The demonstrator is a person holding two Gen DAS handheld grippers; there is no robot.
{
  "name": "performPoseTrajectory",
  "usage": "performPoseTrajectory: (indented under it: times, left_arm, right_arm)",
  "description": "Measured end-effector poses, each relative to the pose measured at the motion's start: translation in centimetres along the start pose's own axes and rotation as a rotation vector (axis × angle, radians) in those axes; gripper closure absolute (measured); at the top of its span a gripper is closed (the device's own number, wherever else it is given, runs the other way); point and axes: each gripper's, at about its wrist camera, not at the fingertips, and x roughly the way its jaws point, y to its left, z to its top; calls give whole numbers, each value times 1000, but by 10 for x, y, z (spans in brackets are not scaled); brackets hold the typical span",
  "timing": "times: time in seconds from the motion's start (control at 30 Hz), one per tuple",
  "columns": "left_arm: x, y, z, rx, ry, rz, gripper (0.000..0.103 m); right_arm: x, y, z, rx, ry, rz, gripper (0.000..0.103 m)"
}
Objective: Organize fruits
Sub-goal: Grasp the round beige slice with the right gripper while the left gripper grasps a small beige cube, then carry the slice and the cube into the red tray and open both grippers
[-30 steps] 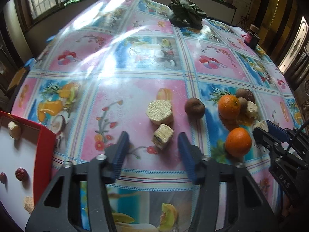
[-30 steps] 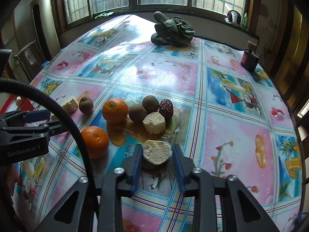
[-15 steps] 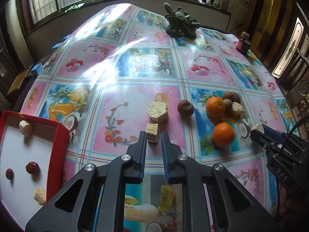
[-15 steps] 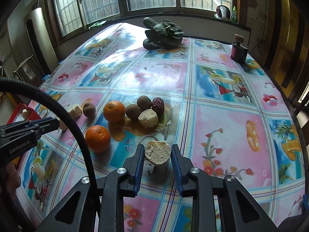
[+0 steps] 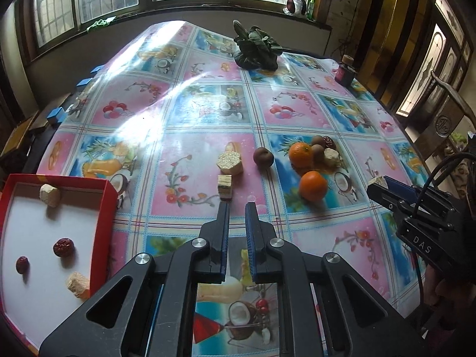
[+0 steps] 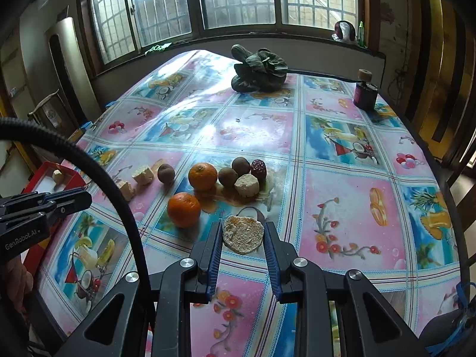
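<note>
My left gripper (image 5: pixel 236 208) is shut with nothing between its fingers. A small pale cube (image 5: pixel 224 184) lies on the tablecloth just beyond its tips. My right gripper (image 6: pixel 243 224) is shut on a round pale chunk (image 6: pixel 242 235), held above the table. Two oranges (image 5: pixel 300 154) (image 5: pixel 313 186), a brown fruit (image 5: pixel 263 157), kiwis (image 6: pixel 227 176), a red date (image 6: pixel 258 168) and two more pale chunks (image 5: pixel 229 163) (image 6: pixel 247 185) sit in a loose group. The red tray (image 5: pixel 104 208) at the left holds two pale chunks and two dates.
A green leafy bundle (image 5: pixel 257 49) and a dark jar (image 5: pixel 345 73) stand at the table's far side. A wooden chair (image 5: pixel 446 119) is beyond the right edge. A black cable (image 6: pixel 113 184) arcs across the right wrist view. Windows run along the back wall.
The left gripper's jaws closed from wide open, and it drew back and up; the small cube stayed on the table. The right gripper rose with its chunk.
</note>
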Motion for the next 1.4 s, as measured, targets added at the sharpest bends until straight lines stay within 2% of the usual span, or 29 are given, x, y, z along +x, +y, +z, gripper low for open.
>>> performPoseTrajectory:
  times: [0.2,0.33,0.47,0.5,0.63,0.67,0.73,0.9,1.4]
  left_arm:
    - [19,8,1,-33,46,9,92]
    - [41,7,4,-33,77,5,79]
    - [56,8,10,-56,82,-7,58]
    - [58,8,12,-57,84,-2,57]
    - [72,8,17,-51,99,28,57]
    - [75,7,17,-44,98,39,64]
    - [79,7,17,-37,98,58,89]
    - [71,10,13,-34,74,54,90]
    - [9,11,5,-24,-7,64,90]
  right_arm:
    - [1,4,-2,-13,10,0,76]
    - [4,5,-5,-20,23,3,76]
    - [10,0,-5,-14,34,6,76]
    - [11,-1,-5,-14,36,7,76]
    - [17,-3,-4,-13,41,20,76]
    - [18,-2,-4,-12,42,23,76]
    - [20,-3,-3,-11,46,29,76]
    - [20,-1,-2,-14,46,46,76]
    - [0,29,1,-26,11,141,76]
